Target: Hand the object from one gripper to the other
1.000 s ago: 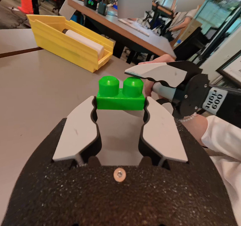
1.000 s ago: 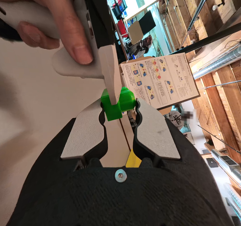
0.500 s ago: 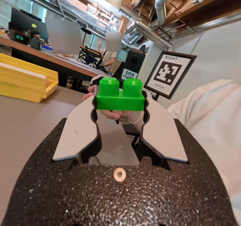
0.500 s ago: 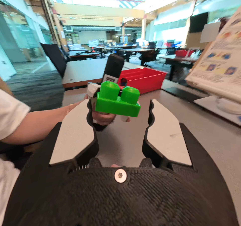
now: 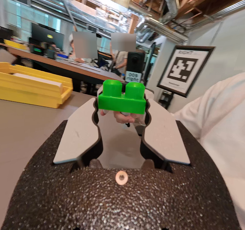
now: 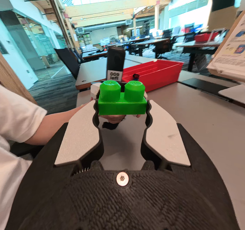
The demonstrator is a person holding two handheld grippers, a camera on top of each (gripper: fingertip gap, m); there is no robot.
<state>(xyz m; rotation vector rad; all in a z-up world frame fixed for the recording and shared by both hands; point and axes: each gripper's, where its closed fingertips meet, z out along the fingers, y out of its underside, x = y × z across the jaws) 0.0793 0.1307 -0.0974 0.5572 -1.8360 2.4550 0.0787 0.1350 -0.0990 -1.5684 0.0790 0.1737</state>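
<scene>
At centre frame in both wrist views, the bright green two-stud plastic brick (image 5: 122,104) (image 6: 122,106) sits upright, pinched end-to-end by left gripper (image 5: 122,107) and right gripper (image 6: 122,107) together, above the grey table (image 5: 26,124).

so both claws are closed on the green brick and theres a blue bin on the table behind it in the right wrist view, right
Not quite: the bin is red, not blue, as the right wrist view shows. The rest holds: the left claw and the right claw each press on the ends of the green brick.
</scene>
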